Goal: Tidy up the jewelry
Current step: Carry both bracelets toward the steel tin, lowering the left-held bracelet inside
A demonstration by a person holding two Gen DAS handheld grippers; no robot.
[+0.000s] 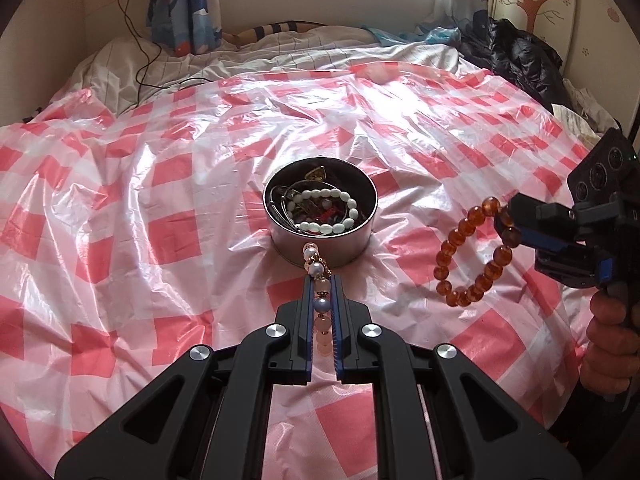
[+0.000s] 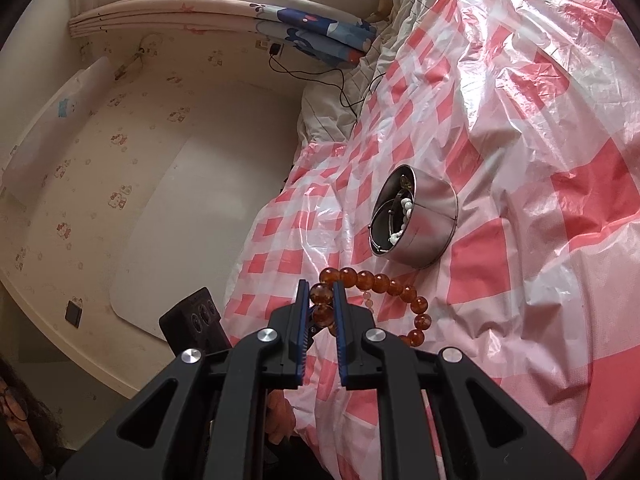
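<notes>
A round metal tin [image 1: 320, 246] stands on the checked plastic sheet [image 1: 140, 200], holding a white bead bracelet [image 1: 326, 210] and other jewelry. My left gripper [image 1: 322, 280] is shut on a pink and grey bead bracelet [image 1: 322, 300], just in front of the tin. My right gripper [image 2: 322, 286] is shut on an amber bead bracelet [image 2: 376, 282], which hangs in the air to the right of the tin; the amber bracelet [image 1: 474, 248] and right gripper [image 1: 508, 216] also show in the left wrist view. The tin [image 2: 424, 224] lies ahead in the right wrist view.
The red-and-white sheet [image 2: 520, 160] covers a bed with rumpled white bedding [image 1: 280, 48] behind. A black jacket [image 1: 516, 56] lies at the back right. A black charger cable [image 1: 140, 52] runs over the bedding at the back left. A wall [image 2: 120, 160] borders the bed.
</notes>
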